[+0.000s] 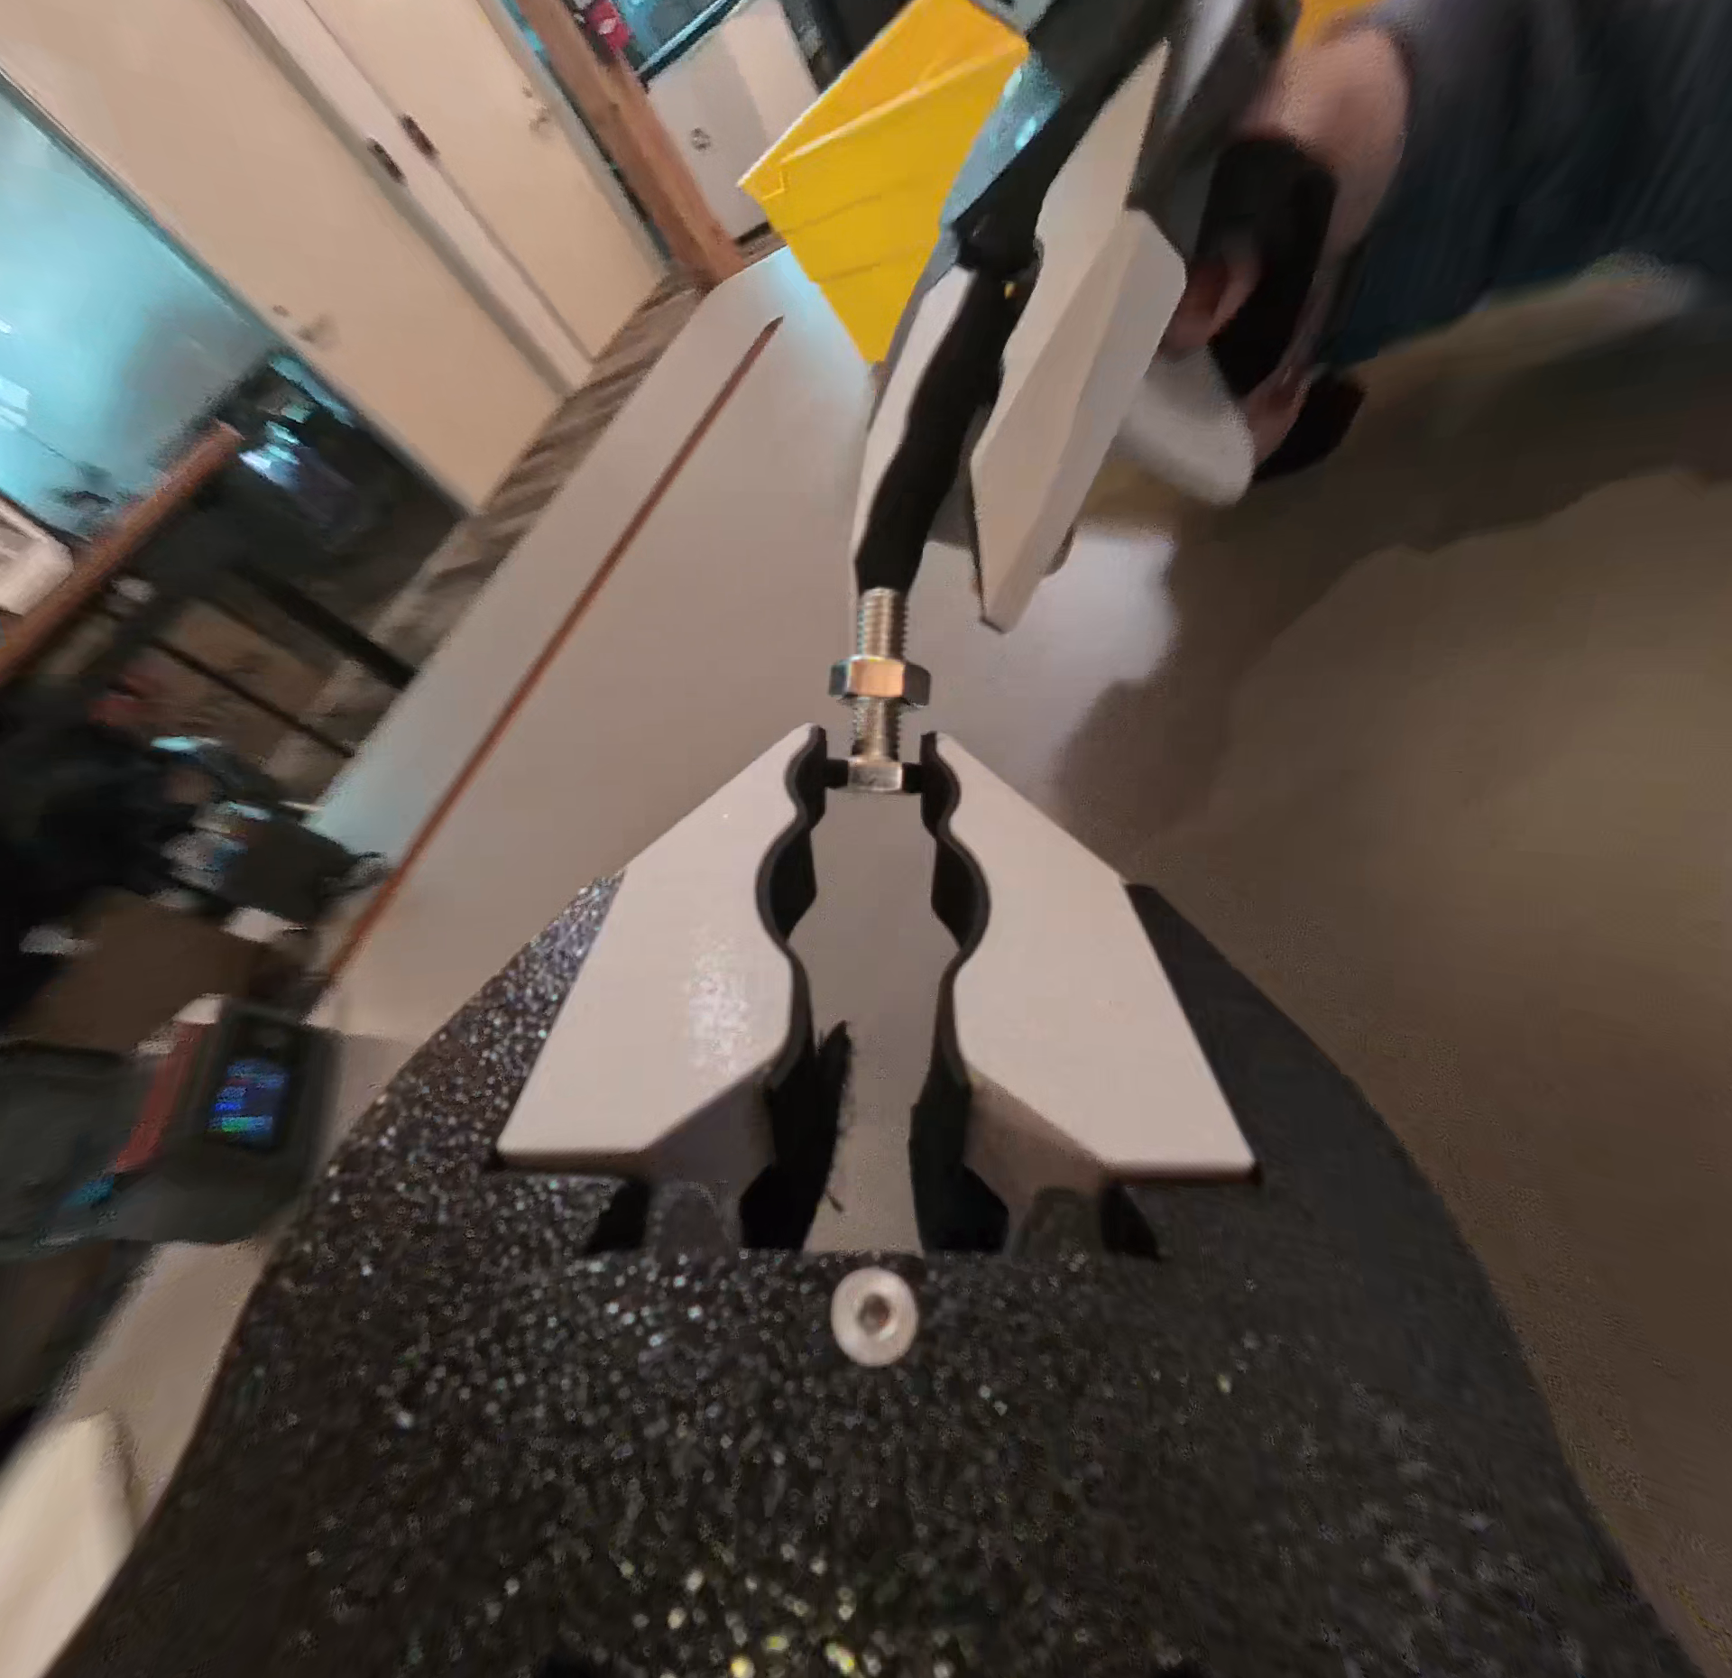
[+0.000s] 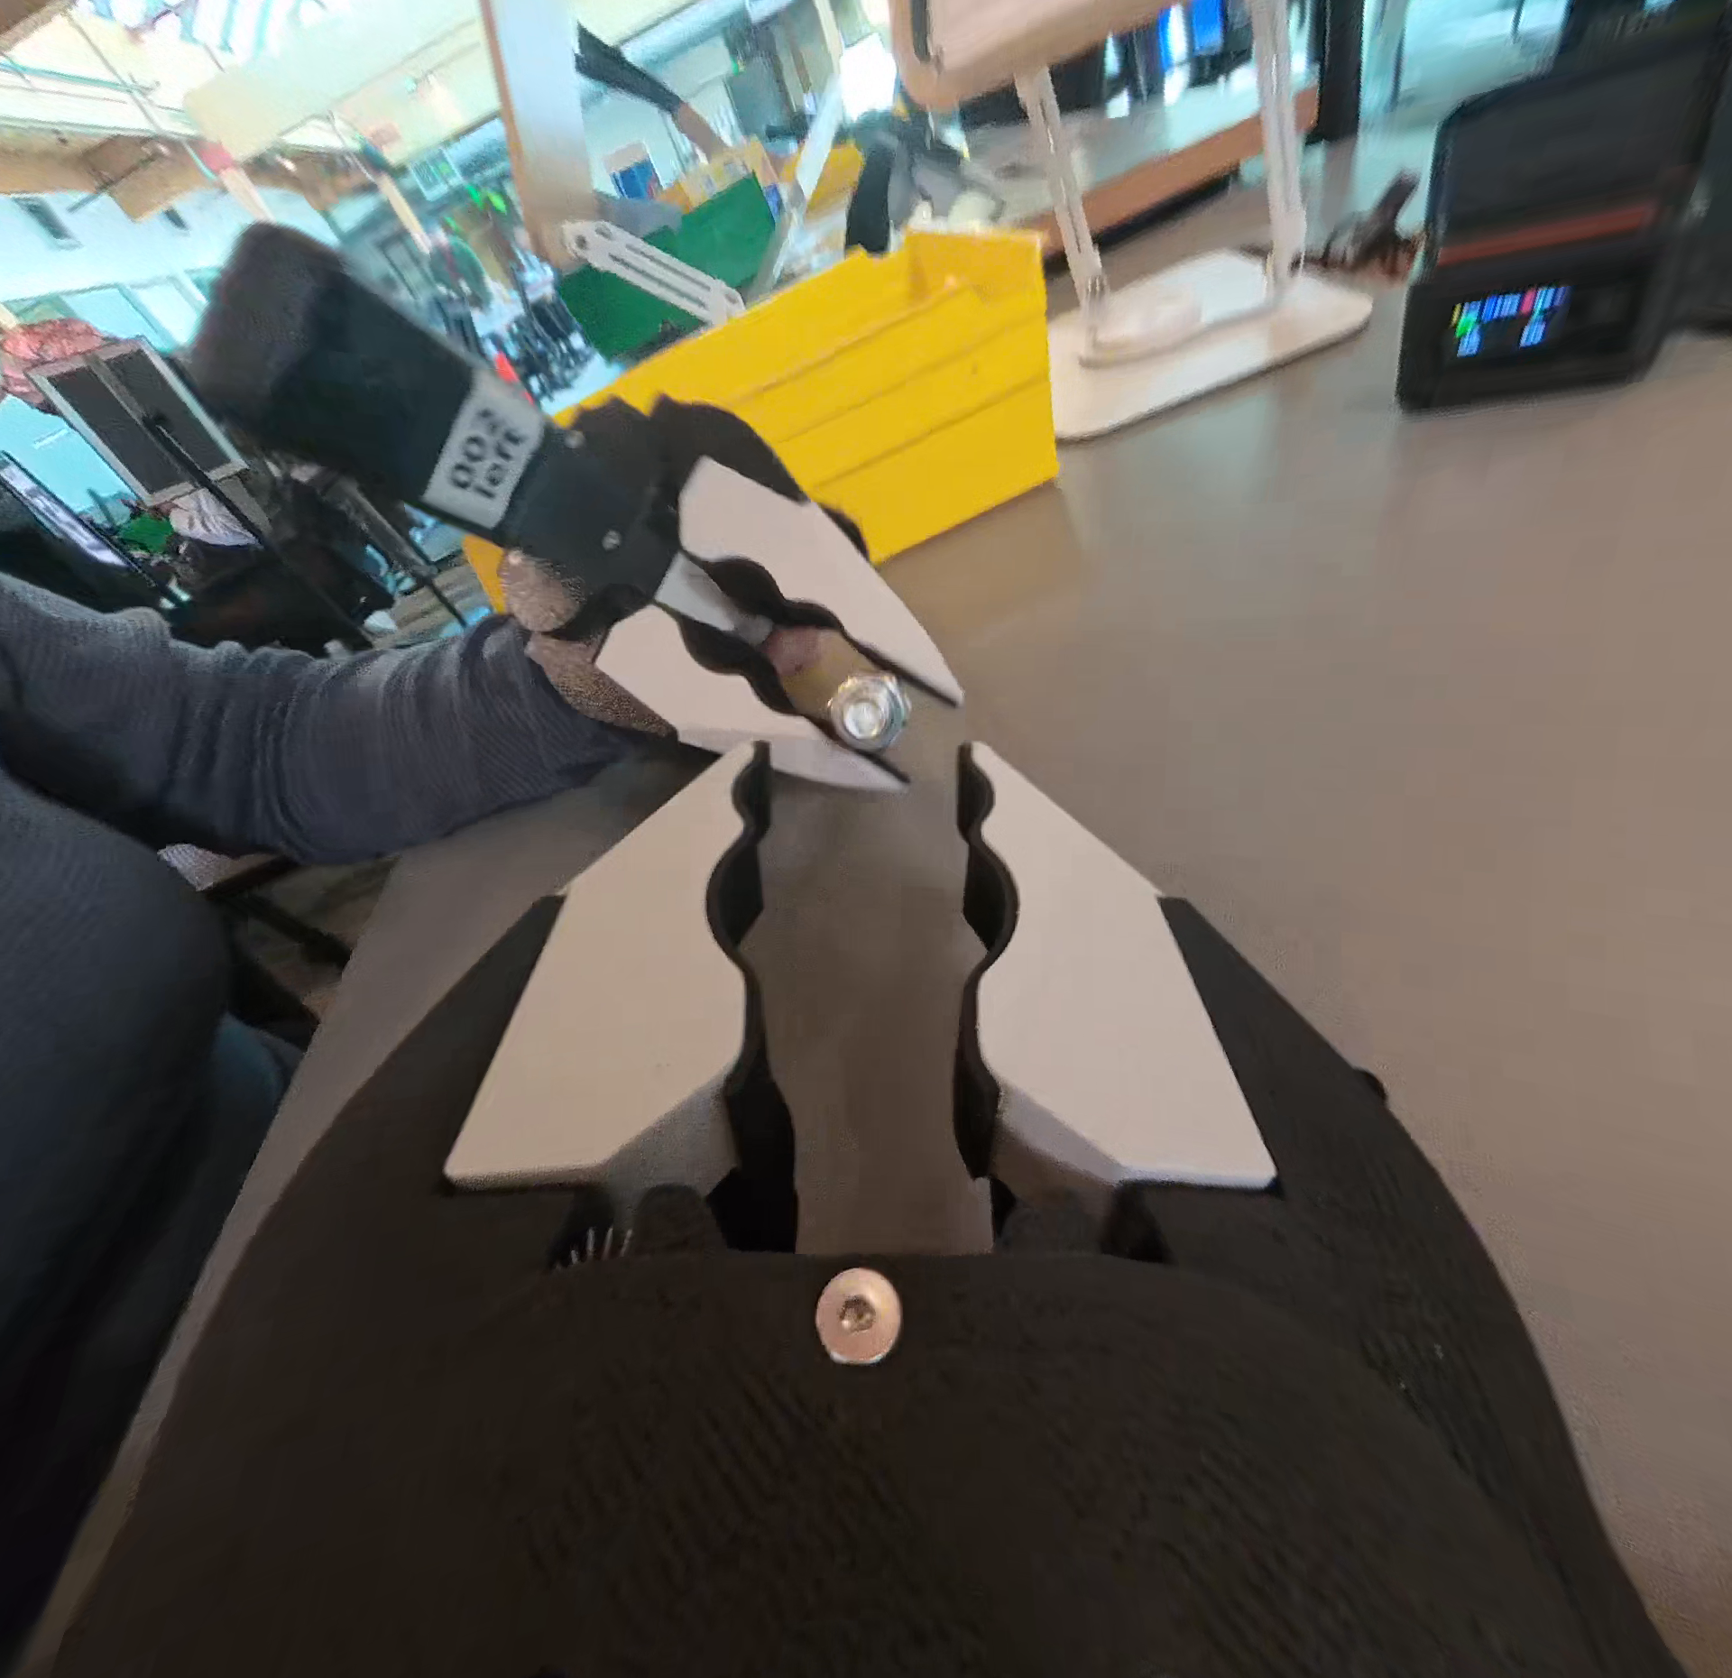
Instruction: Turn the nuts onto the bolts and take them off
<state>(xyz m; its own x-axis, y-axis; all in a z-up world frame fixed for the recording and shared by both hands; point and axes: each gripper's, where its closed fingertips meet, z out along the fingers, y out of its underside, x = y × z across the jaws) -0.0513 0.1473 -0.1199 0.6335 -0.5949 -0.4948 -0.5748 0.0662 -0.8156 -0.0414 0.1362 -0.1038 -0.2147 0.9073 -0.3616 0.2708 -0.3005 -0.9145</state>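
Bolt (image 1: 877, 696) and nut (image 1: 878, 679) look different in each view. From the left wrist view the shiny bolt shows its whole side, standing straight up from the fingertips, with bumpy threads and a six-sided nut sitting partway along it. The left gripper (image 1: 876, 771) has its grey fingers pinched on the flat bolt head, so it is closed on the bolt. The other gripper comes down from the top of that view, and its dark inner pad reaches the far end of the bolt, though the picture is too blurry there to tell if it touches. From the right wrist view the bolt (image 2: 867, 716) points almost straight at the camera, so only a round shiny end and the nut (image 2: 888, 710) around it show, held up above the table. The right gripper (image 2: 867, 761) has its two fingers spread wide apart with nothing between them. Both grippers have smooth grey fingers with wavy black insides and rough, sparkly black bodies. A gloved hand (image 2: 562, 630) in a grey sleeve holds the left one. The table (image 2: 1406, 789) is plain, smooth and grey. A yellow bin (image 2: 890, 396) sits on it, with a white stand (image 2: 1209, 311) and a black box with a small glowing screen (image 2: 1556, 255) farther back. Pale cupboards (image 1: 375, 180) show behind in the left wrist view.
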